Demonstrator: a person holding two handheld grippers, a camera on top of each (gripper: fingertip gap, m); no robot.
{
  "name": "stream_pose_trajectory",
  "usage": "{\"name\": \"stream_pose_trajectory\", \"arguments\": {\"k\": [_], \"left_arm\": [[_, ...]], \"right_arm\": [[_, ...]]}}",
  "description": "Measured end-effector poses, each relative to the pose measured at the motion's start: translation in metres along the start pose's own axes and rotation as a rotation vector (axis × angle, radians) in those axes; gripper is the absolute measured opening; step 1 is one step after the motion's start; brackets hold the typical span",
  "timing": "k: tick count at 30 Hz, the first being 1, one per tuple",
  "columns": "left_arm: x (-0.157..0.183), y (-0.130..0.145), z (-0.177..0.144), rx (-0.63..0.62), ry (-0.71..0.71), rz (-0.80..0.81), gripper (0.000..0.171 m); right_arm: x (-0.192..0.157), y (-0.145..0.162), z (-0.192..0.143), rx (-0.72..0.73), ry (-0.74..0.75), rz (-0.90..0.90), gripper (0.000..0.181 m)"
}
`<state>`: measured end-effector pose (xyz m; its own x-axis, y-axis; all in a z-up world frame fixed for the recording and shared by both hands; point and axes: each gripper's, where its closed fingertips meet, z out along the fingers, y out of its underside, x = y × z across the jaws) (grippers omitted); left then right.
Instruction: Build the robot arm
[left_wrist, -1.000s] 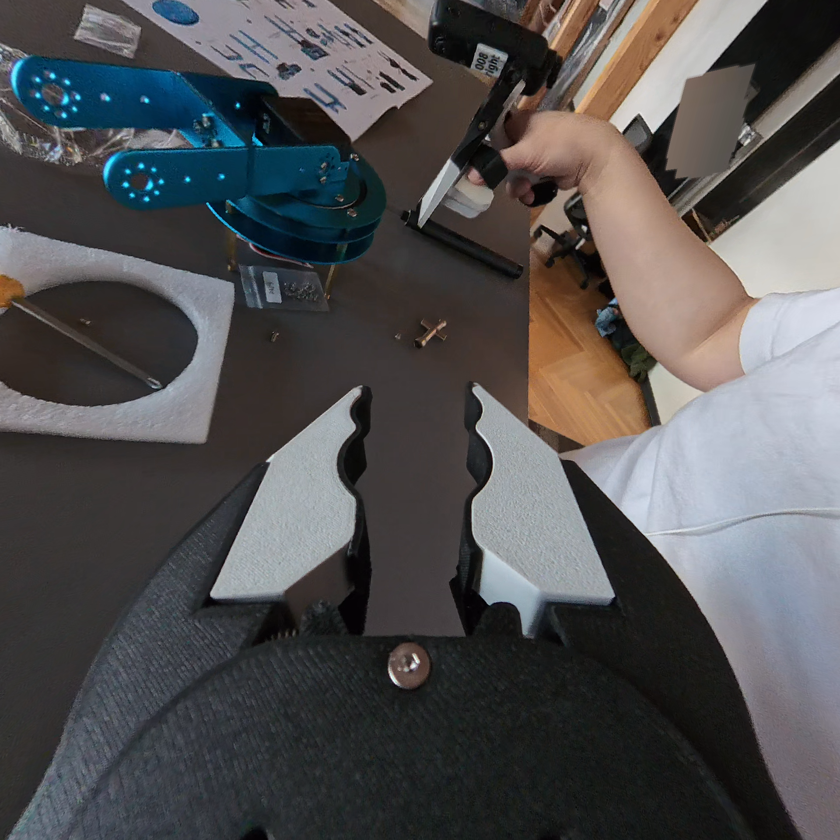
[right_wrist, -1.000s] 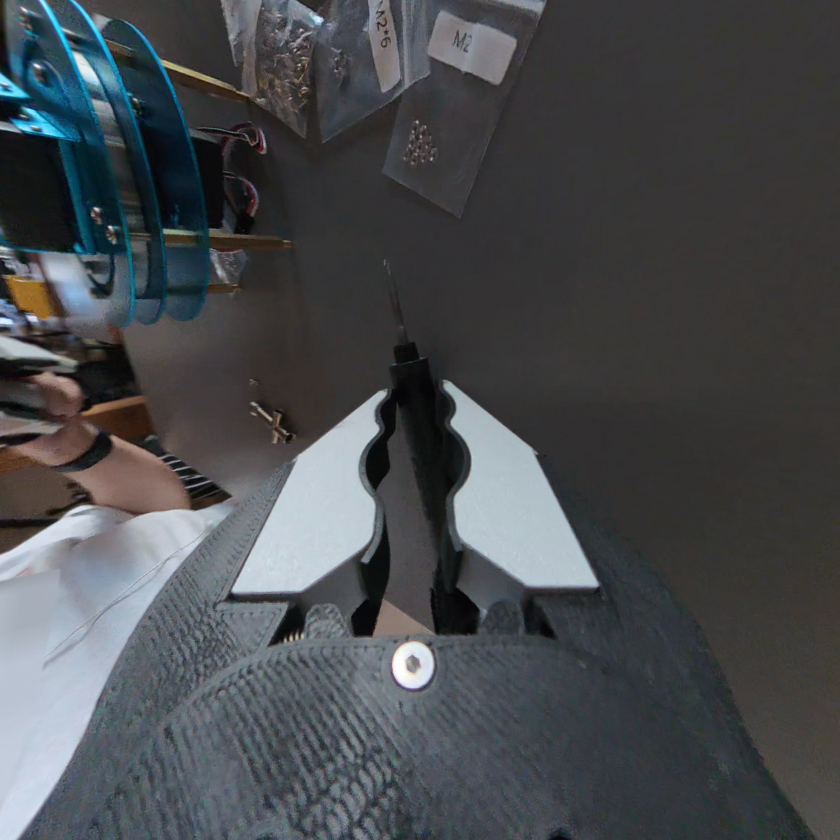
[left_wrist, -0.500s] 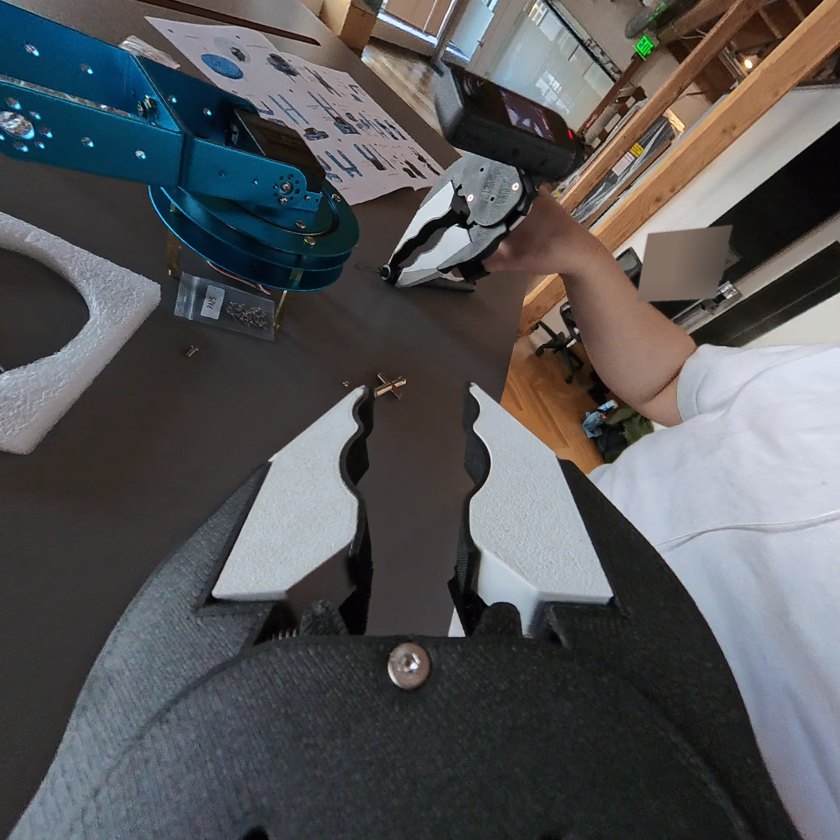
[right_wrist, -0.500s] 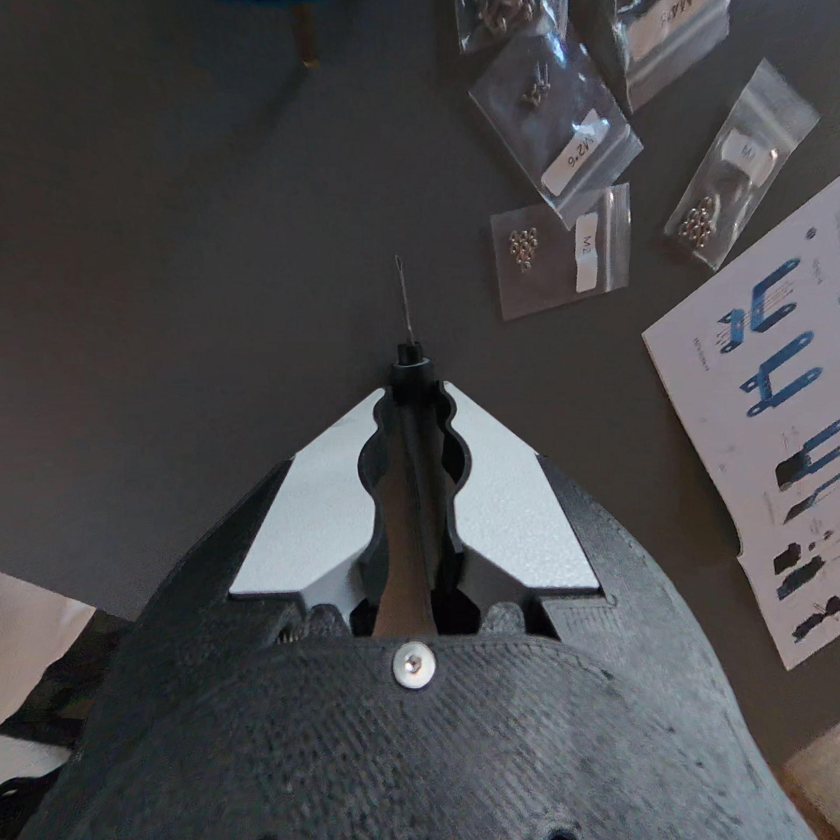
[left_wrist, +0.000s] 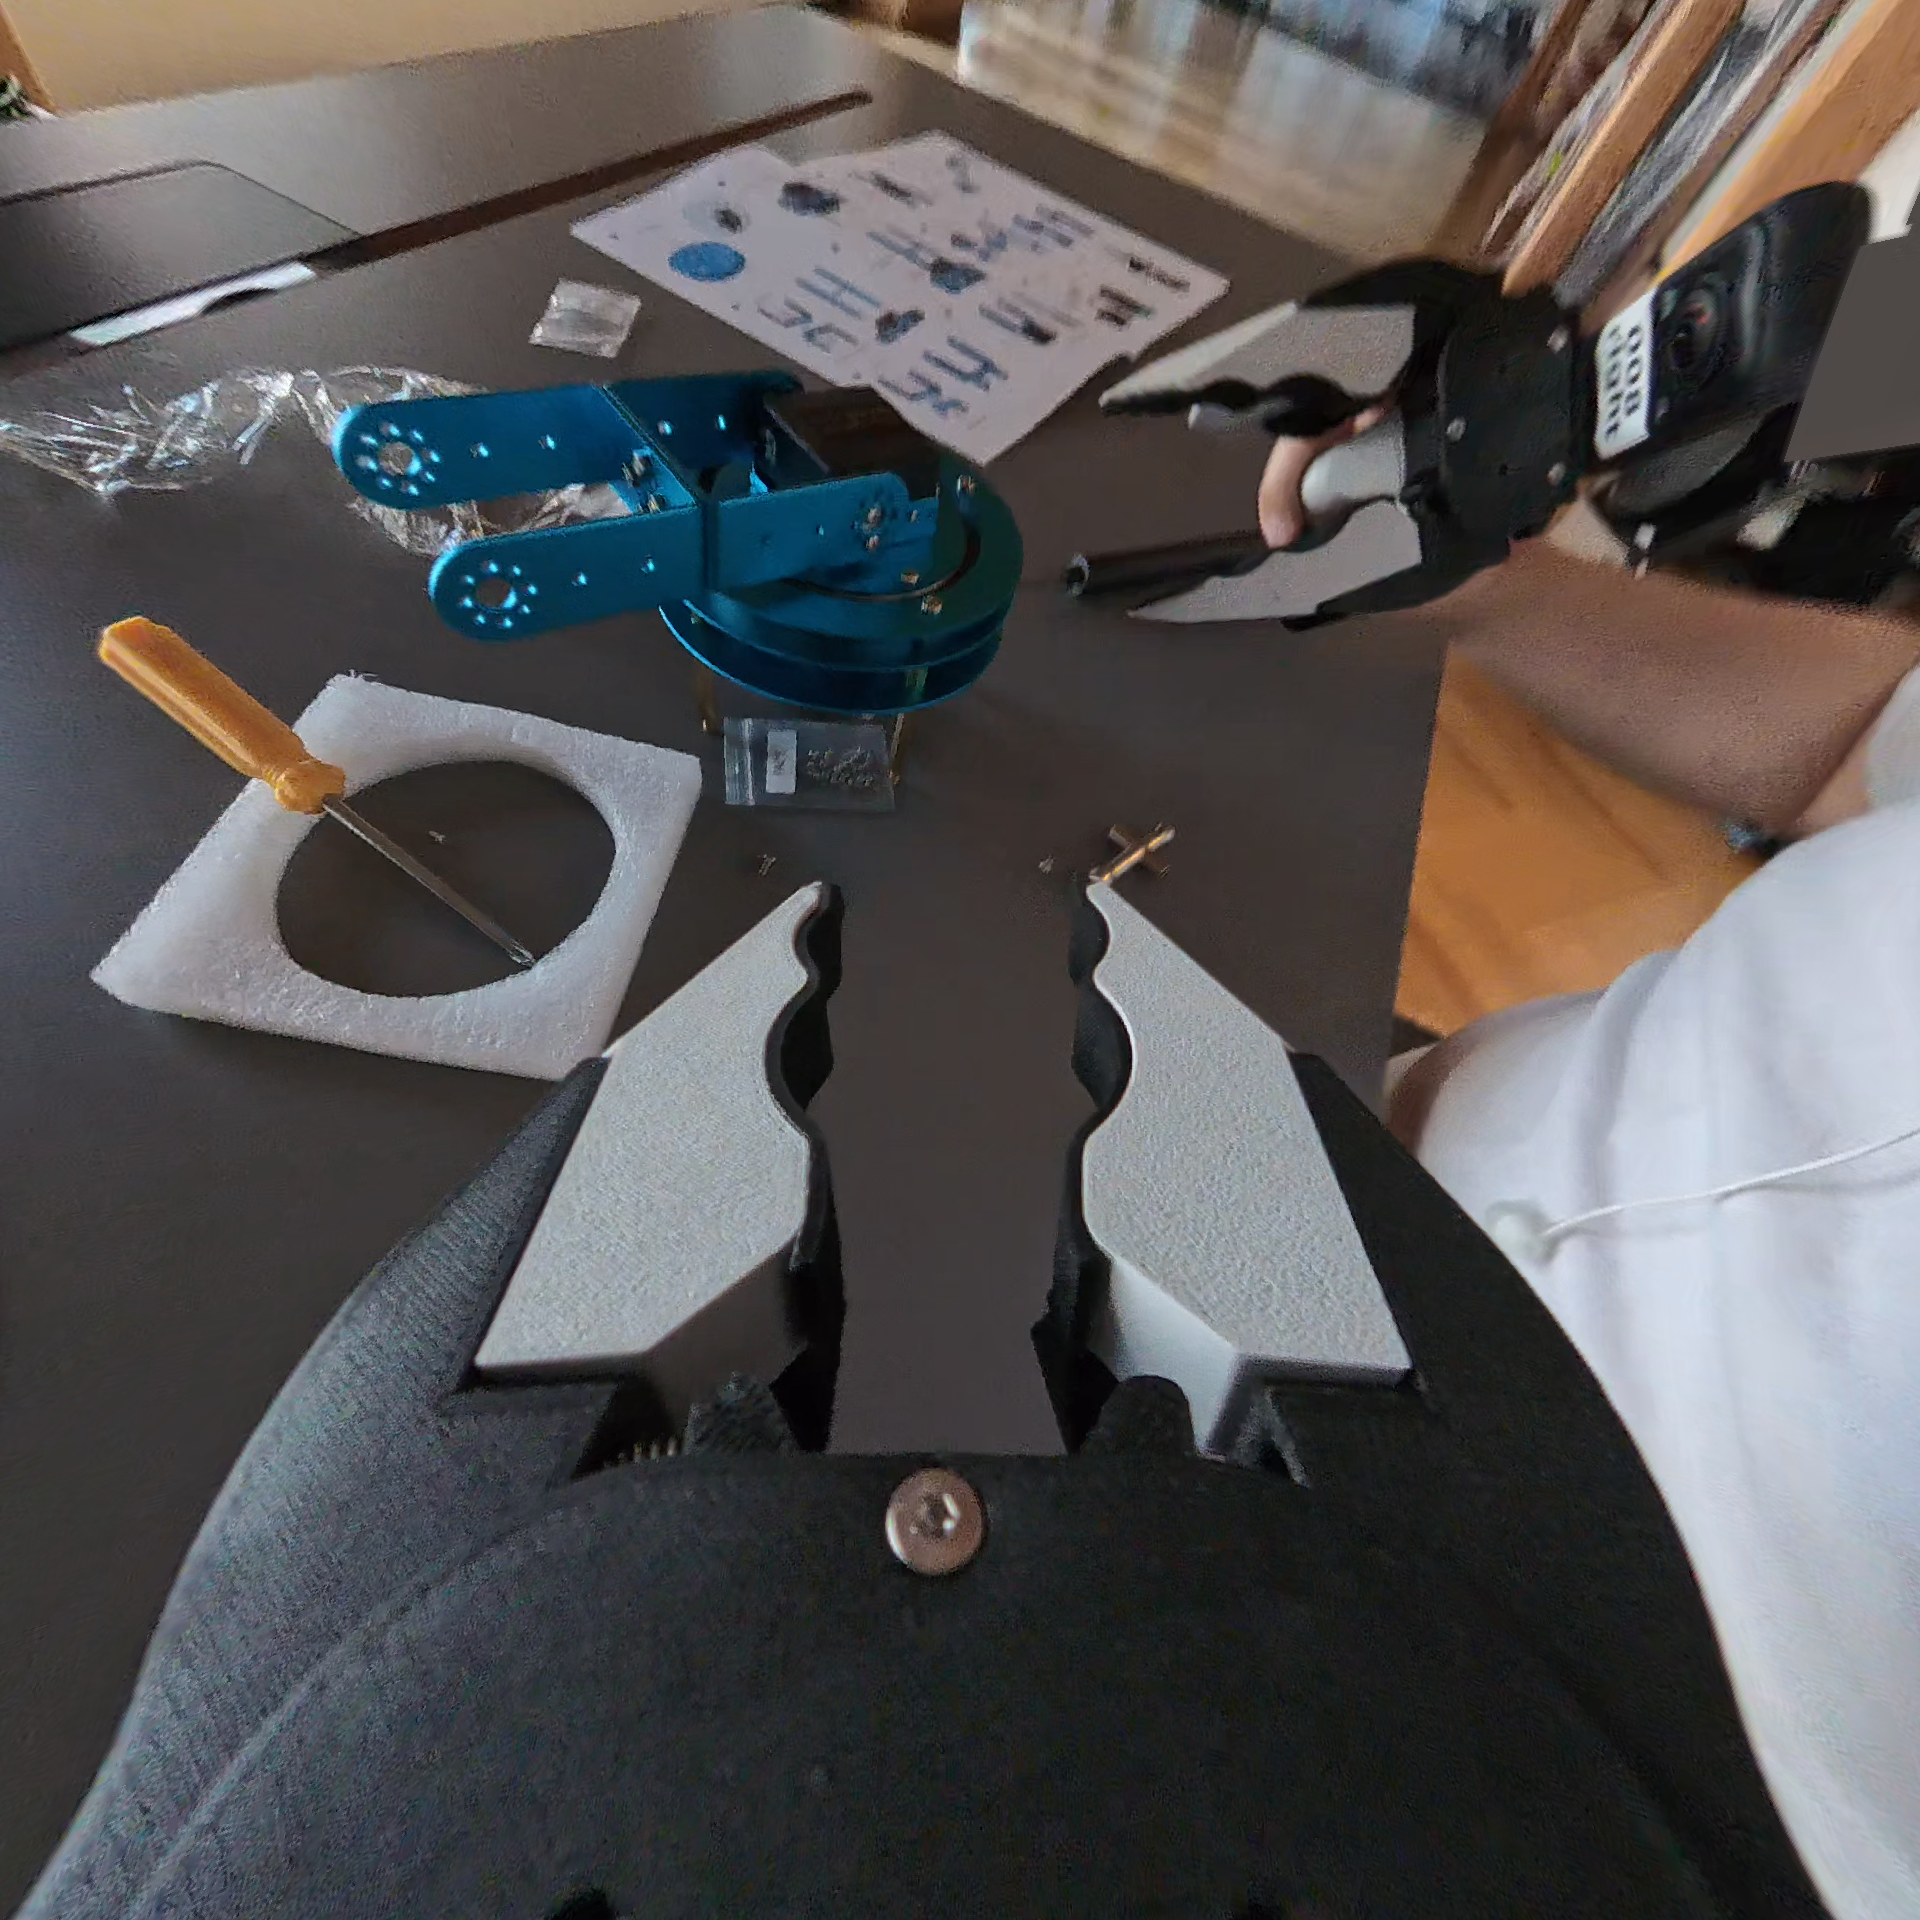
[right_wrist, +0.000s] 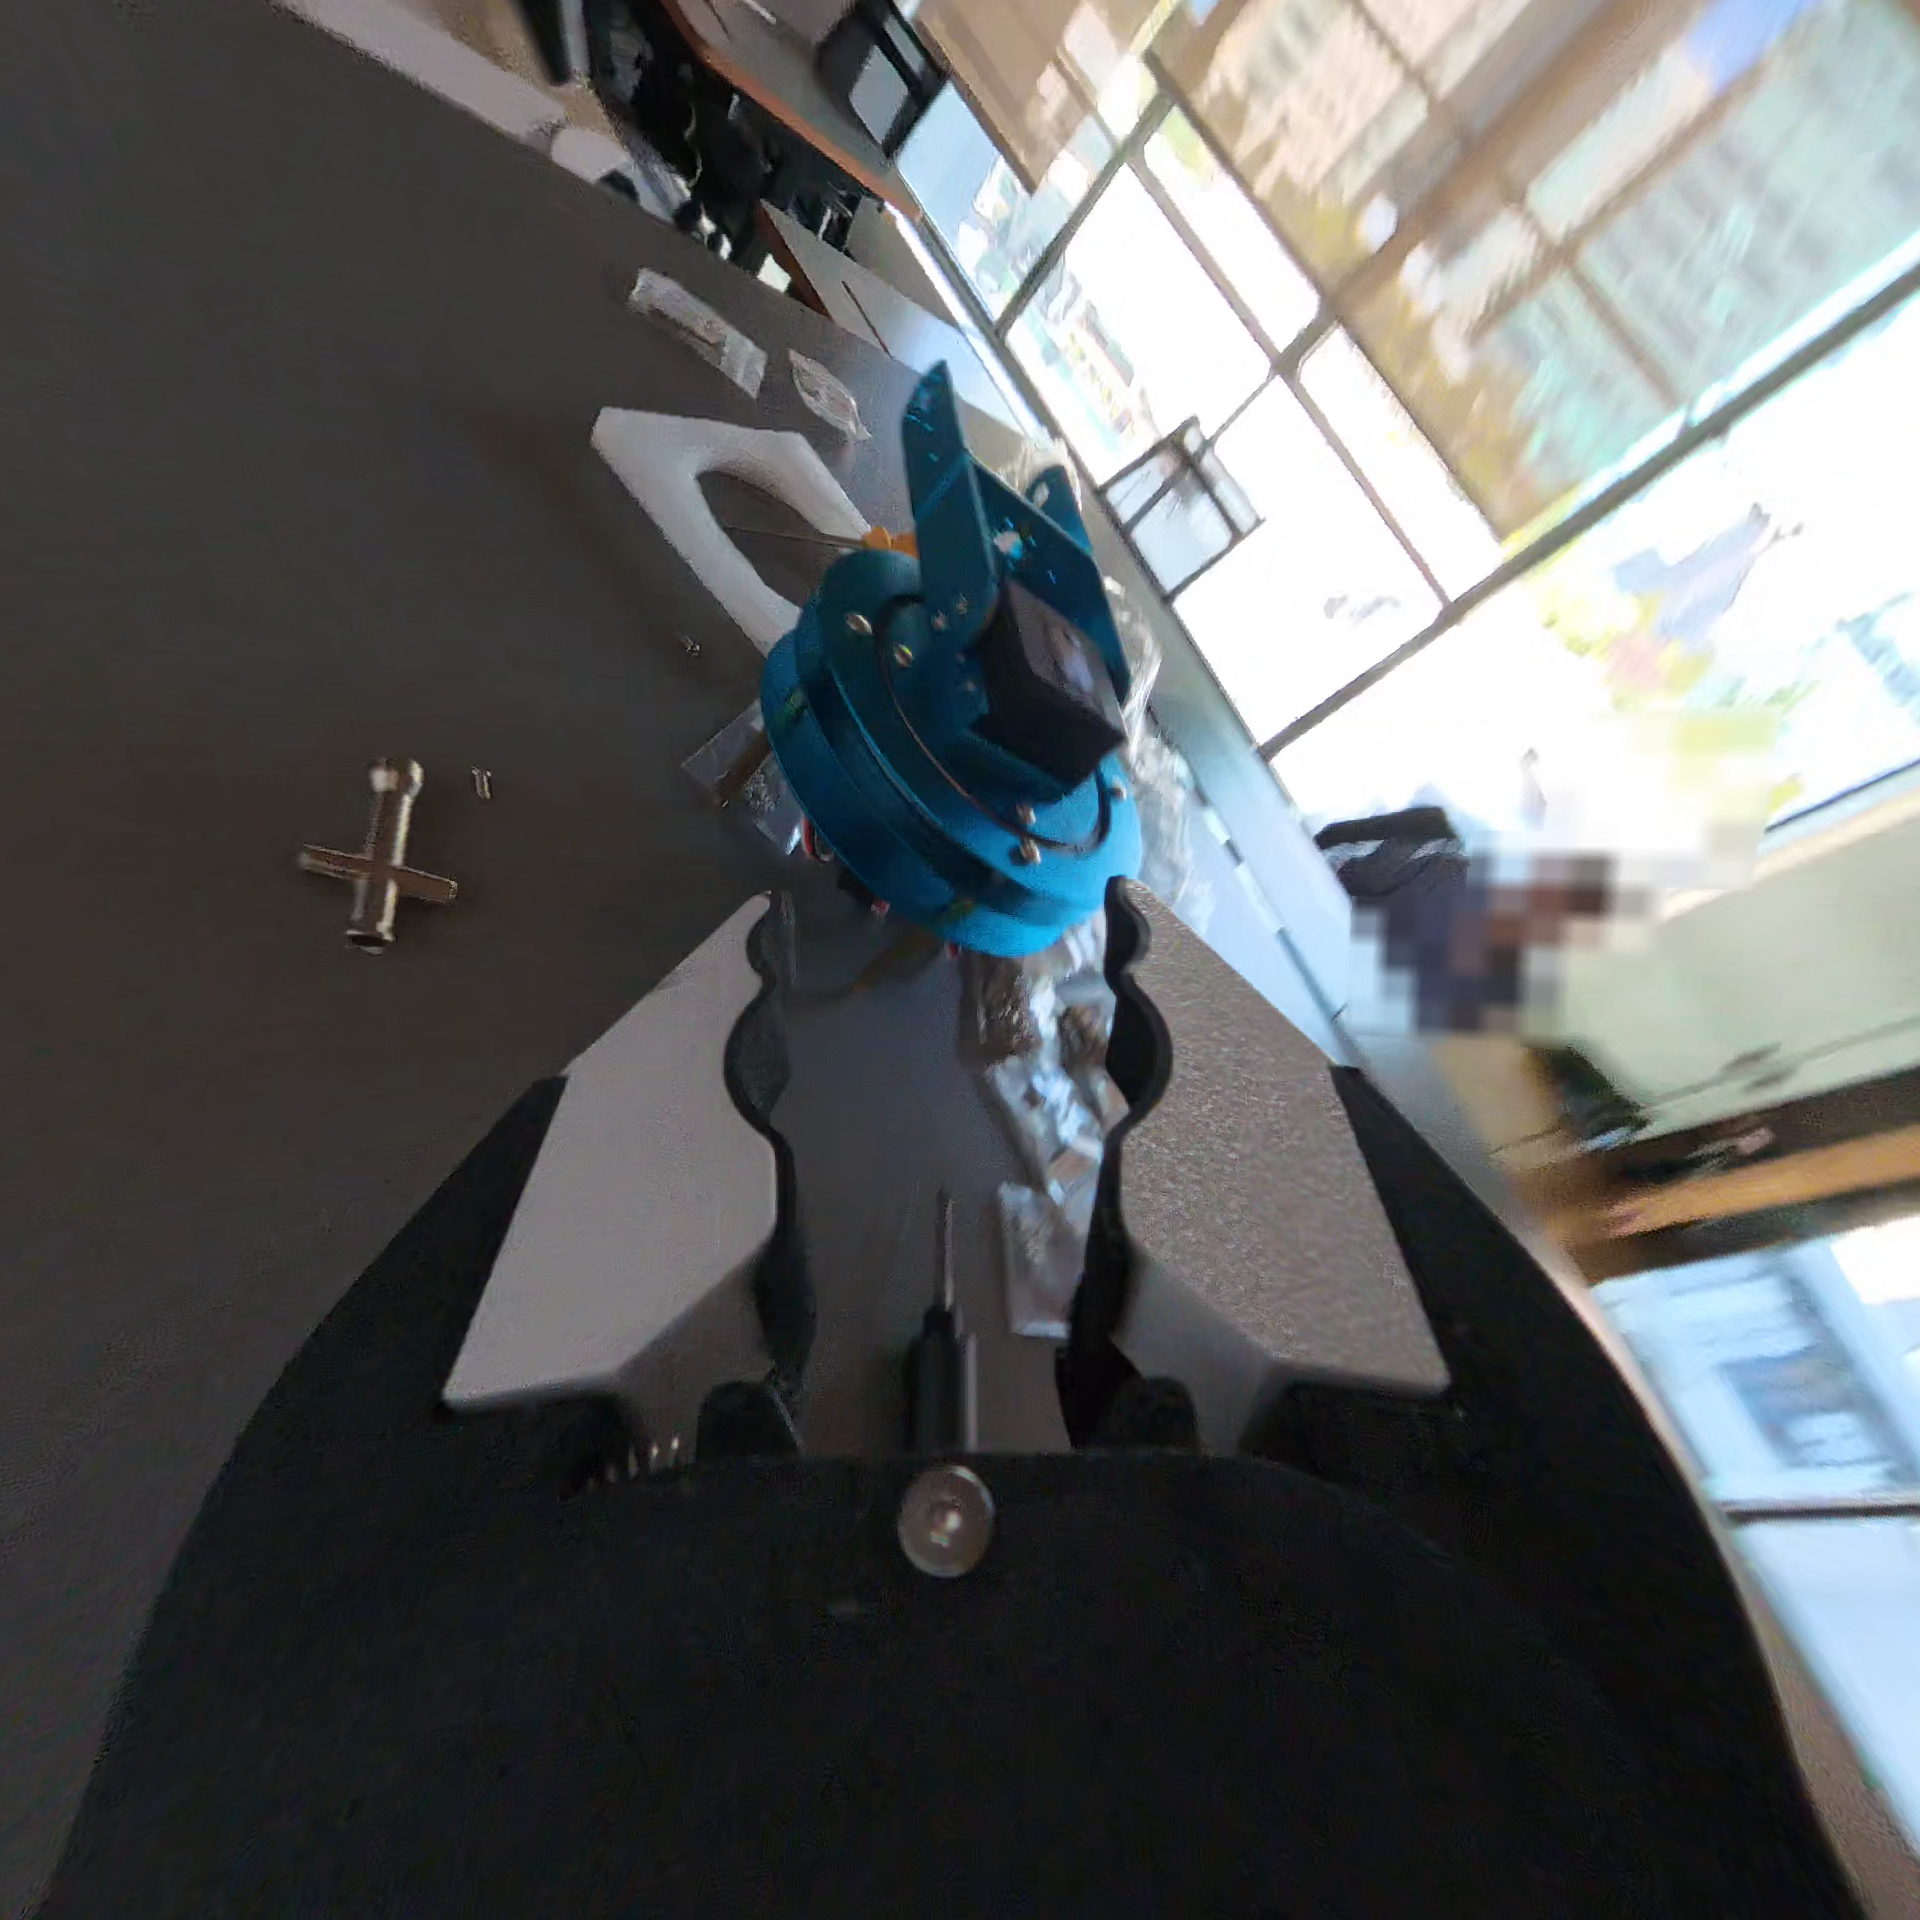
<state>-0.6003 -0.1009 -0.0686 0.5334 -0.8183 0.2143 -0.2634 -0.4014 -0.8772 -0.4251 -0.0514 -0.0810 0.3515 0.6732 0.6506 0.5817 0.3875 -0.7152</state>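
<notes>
Black screwdriver (right_wrist: 940, 1371) lies on dark table (left_wrist: 208, 1143) between right gripper (right_wrist: 940, 925) fingers, untouched | right gripper: jaws wide apart, empty, just short of blue servo assembly (left_wrist: 769, 551) | left gripper (left_wrist: 951, 904): jaws parted, empty, above table near small cross-shaped metal wrench (left_wrist: 1138, 850).

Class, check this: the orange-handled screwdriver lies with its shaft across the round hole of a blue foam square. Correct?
Not quite. The foam square is white, not blue, as the left wrist view shows. The orange-handled screwdriver does lie with its shaft across the round hole.
</notes>
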Motion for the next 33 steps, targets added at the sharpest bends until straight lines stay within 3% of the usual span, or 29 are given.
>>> {"name": "stream_pose_trajectory", "arguments": {"k": [4,7,9,14,20,27,33], "left_arm": [[0.005,0.005,0.017,-0.069,0.072,0.023,0.042],[0.012,0.007,0.018,-0.07,0.101,0.0,0.042],[0.013,0.012,0.015,-0.073,0.094,-0.014,0.042],[0.01,0.031,0.007,-0.067,0.075,-0.107,0.039],[-0.003,0.049,0.008,-0.066,0.018,-0.162,0.034],[-0.026,0.051,0.053,-0.251,-0.067,0.06,0.026],[0.006,0.043,0.087,-0.277,0.032,0.126,0.027]], "right_arm": [[-0.009,-0.002,0.041,-0.043,0.115,-0.472,0.058],[-0.012,-0.001,0.053,-0.043,0.153,-0.675,0.056],[-0.008,0.005,0.059,-0.048,0.191,-0.748,0.045],[-0.014,0.001,0.072,-0.016,0.236,-0.819,0.032],[-0.016,-0.007,0.068,0.031,0.175,-0.705,0.032],[-0.019,-0.01,0.041,0.113,0.107,-0.664,0.032],[-0.017,0.0,0.031,0.149,0.1,-0.714,0.032]]}}
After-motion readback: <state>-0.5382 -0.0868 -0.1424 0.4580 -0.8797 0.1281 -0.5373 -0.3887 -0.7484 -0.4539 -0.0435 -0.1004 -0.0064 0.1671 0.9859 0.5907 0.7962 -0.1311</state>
